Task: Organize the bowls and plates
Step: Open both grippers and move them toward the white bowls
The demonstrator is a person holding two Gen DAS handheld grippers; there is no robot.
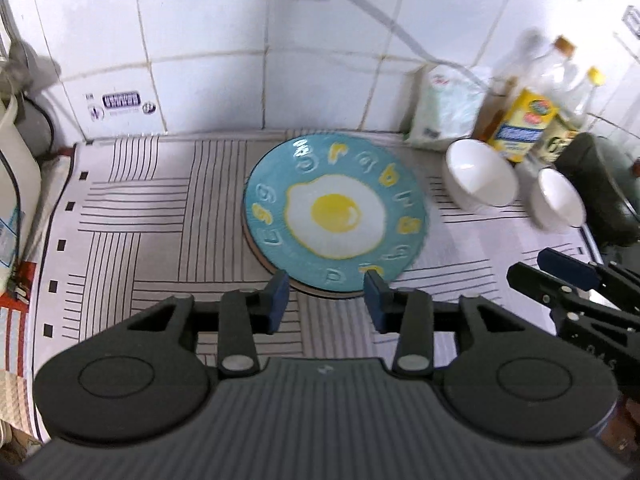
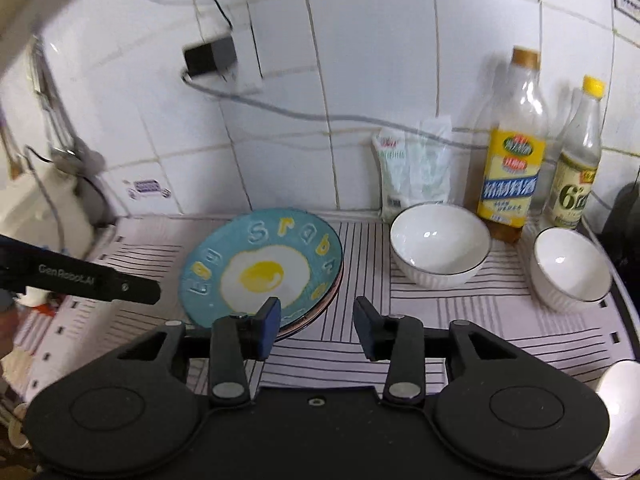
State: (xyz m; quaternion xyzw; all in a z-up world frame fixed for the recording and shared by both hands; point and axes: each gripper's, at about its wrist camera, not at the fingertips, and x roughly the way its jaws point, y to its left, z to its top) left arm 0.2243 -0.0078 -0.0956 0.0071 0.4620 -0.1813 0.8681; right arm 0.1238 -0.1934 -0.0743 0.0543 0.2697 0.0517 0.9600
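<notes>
A teal plate with a fried-egg picture (image 1: 335,216) (image 2: 260,270) lies on top of another plate with a pinkish rim (image 2: 334,294) on the striped mat. Two white bowls (image 1: 478,182) (image 1: 558,200) stand upright to its right, the larger one (image 2: 440,244) nearer the plate and the smaller one (image 2: 570,268) further right. My left gripper (image 1: 326,294) hovers at the plate's near edge, open, with nothing between its blue pads. My right gripper (image 2: 318,318) is open and empty over the mat just right of the plates. One finger of the left gripper (image 2: 120,286) shows from the side.
Two bottles (image 2: 512,148) (image 2: 576,160) and a white bag (image 2: 416,164) stand against the tiled wall behind the bowls. A white appliance (image 2: 48,208) sits at the left, a dark one (image 1: 600,188) at the right. A charger (image 2: 210,56) hangs on the wall. Another white rounded object (image 2: 620,412) lies at the near right.
</notes>
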